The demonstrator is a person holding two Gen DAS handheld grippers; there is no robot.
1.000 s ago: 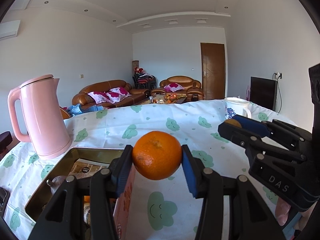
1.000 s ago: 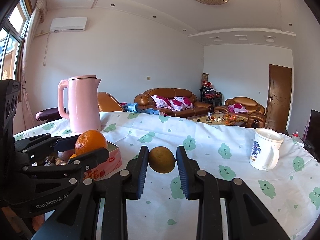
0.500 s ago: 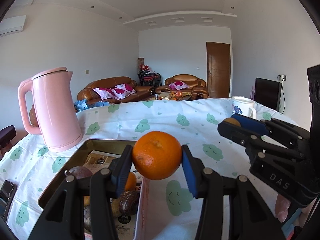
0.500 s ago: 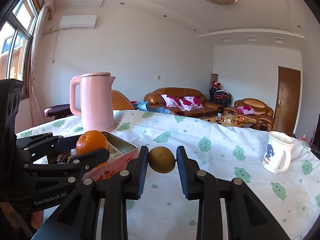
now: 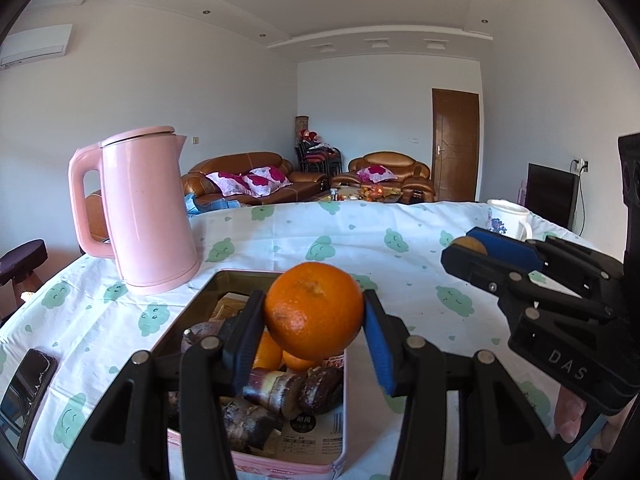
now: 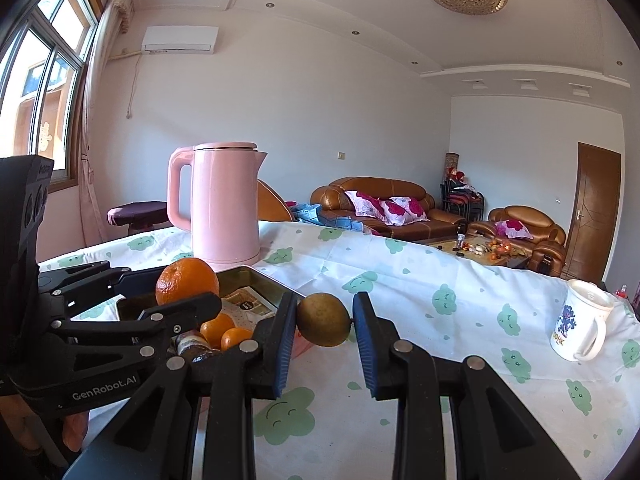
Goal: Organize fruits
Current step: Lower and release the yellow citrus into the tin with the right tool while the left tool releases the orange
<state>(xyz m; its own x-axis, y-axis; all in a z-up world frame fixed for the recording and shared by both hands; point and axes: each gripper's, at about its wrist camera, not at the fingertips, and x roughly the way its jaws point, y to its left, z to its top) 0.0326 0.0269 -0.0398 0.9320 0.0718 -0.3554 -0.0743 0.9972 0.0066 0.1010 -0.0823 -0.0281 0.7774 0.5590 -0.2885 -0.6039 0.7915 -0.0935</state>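
Both your grippers now nearer the tin [image 5: 338,432], left gripper [image 5: 314,320] tilted slightly down above it, clamping orange [image 5: 314,312], right gripper [image 6: 324,320] beside it, gripping what looks like a brownish-green fruit [image 6: 324,320].

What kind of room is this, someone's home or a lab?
Most likely a home living room. Brown leather sofas with floral cushions line the far wall, a table under a cloud-print cloth holds a pink kettle and a mug, and an air conditioner hangs beside the window.
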